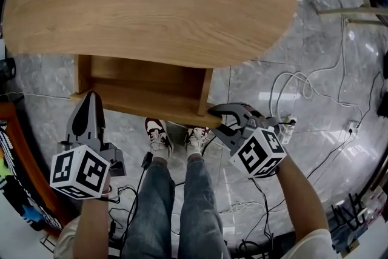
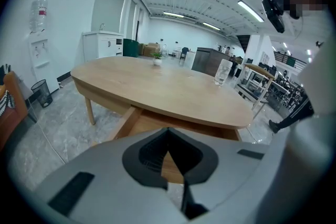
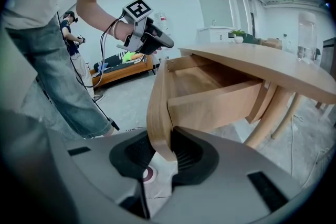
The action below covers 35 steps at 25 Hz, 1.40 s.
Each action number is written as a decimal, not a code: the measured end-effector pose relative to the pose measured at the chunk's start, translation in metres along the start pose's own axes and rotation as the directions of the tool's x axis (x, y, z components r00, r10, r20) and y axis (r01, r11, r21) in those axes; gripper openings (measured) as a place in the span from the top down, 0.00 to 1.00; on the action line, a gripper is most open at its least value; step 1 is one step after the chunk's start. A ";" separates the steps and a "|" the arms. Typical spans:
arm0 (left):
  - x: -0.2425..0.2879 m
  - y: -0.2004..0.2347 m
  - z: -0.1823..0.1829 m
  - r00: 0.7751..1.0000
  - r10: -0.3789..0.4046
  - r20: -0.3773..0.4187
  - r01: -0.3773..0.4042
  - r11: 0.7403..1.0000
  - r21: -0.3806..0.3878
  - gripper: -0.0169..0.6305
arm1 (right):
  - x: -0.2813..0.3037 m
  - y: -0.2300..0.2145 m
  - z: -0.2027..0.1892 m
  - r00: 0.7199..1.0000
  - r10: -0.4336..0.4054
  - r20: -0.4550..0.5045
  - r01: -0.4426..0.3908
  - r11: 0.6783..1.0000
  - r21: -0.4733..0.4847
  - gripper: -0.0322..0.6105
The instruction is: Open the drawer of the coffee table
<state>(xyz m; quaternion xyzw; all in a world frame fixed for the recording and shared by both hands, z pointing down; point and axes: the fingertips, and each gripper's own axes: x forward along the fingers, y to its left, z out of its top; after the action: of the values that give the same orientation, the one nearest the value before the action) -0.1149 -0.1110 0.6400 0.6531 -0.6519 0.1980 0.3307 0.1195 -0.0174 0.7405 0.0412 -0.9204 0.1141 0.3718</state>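
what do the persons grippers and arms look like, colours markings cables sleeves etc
The left gripper and right gripper are grey and black, tapering to a point, with ribbed black pads inside. Each carries a white cube printed with black square markers. A black cable hangs beside the left one. The person wears a white short sleeve and blue jeans.

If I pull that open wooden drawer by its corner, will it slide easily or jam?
The drawer looks like stiff solid wood, so it shouldn't flex. The right gripper clamps only one end of its front, so it may skew and bind. Its visible inside is bare, so probably light.
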 end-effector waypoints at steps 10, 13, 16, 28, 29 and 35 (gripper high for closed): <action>0.000 0.003 0.000 1.000 -0.002 0.000 0.002 1.000 0.003 0.99 | 0.001 0.005 0.000 1.000 0.003 -0.003 -0.003 1.000 0.010 0.81; 0.000 0.004 -0.002 1.000 -0.001 -0.001 0.001 1.000 0.002 0.99 | 0.001 0.008 -0.002 1.000 0.009 -0.006 -0.009 1.000 0.010 0.81; 0.001 0.006 -0.003 1.000 0.002 -0.001 -0.002 1.000 -0.002 0.99 | 0.002 0.018 -0.006 1.000 0.025 -0.013 -0.025 1.000 0.011 0.81; -0.003 0.010 -0.005 1.000 -0.003 0.007 0.003 1.000 -0.018 0.99 | 0.009 0.020 -0.017 0.999 0.016 -0.031 -0.015 0.999 0.036 0.79; -0.003 0.010 -0.005 1.000 -0.004 0.007 0.004 1.000 -0.017 0.99 | 0.009 0.020 -0.019 0.999 0.015 -0.034 -0.014 0.999 0.034 0.79; -0.005 0.014 -0.006 1.000 -0.006 0.015 0.006 1.000 -0.021 0.99 | 0.016 0.021 -0.027 0.998 0.006 -0.057 -0.005 1.000 0.016 0.78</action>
<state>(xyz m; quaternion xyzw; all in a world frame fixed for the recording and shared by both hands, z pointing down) -0.1278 -0.1020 0.6435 0.6529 -0.6543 0.1852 0.3335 0.1227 0.0092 0.7671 0.0384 -0.9086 0.1236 0.3971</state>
